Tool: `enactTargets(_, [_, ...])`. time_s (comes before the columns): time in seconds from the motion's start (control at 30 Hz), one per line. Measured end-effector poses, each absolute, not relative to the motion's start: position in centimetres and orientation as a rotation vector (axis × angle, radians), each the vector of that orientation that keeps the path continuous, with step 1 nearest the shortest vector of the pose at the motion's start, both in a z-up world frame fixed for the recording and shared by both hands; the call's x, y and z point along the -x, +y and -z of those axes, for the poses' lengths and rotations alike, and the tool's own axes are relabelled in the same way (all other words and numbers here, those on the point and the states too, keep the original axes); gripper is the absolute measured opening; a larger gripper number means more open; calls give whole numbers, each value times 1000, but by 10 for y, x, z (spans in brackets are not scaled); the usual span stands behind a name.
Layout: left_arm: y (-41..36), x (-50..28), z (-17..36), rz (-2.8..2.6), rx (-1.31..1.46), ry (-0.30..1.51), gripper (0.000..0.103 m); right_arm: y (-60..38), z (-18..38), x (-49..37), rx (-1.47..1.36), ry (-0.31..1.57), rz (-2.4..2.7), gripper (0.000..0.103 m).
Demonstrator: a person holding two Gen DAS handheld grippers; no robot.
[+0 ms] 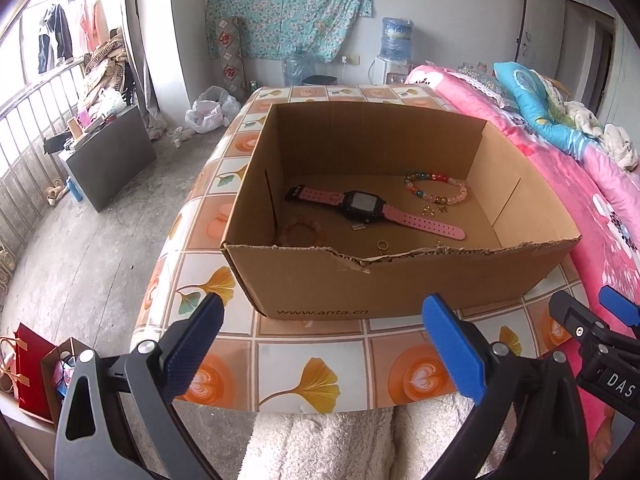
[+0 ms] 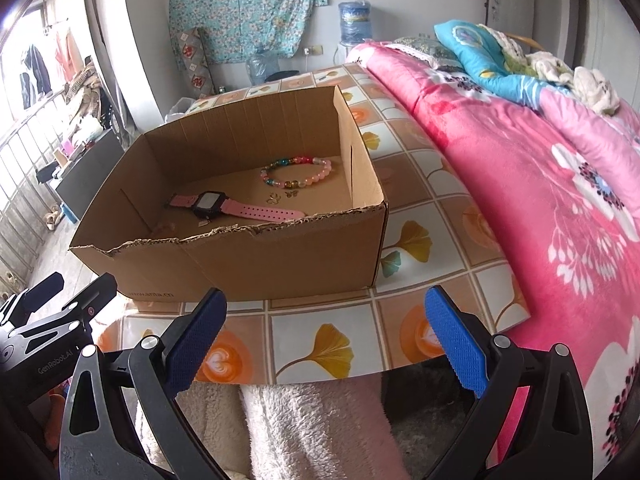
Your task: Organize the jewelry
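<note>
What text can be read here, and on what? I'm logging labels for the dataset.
"www.anta.cn" on the box front wall.
"DAS" on the right gripper body, cut off at the edge.
"GenRobot.AI" on the left gripper body.
The watch screen is too blurred to read.

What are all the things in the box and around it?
cardboard box: one, brown, open, on the table
watch: one, pink strap, black face, box middle
multicoloured bead bracelet: one, box far right
pink bead bracelet: one, box near left
small gold trinkets: several, box floor
table: one, leaf-and-heart tiled cover
quilt: one, pink floral, right
water bottle: one, blue, far wall
left hand-held gripper: open, empty
right hand-held gripper: open, empty
</note>
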State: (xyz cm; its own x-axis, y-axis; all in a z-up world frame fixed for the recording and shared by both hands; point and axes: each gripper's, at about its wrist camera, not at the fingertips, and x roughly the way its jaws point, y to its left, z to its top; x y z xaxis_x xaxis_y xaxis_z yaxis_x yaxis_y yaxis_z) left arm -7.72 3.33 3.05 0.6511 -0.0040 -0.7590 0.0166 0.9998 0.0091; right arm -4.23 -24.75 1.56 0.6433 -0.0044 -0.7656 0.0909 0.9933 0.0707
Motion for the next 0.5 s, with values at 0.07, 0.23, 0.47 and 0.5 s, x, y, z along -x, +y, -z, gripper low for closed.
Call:
enactTargets(0.07, [32, 76, -30, 6, -17, 869, 98, -249, -14, 40, -116, 882, 50, 95])
enactTargets(0.23, [30, 73, -31, -4, -15, 883, 98, -250, -12, 38, -123, 895, 47, 95])
enactTargets(0.47, [29, 68, -30, -18, -7, 909, 98, -250, -11, 31, -126, 910, 43, 95])
enactTargets(0.5, [29, 68, -29, -19, -6, 911, 98, -251, -11, 30, -128, 911, 43, 95])
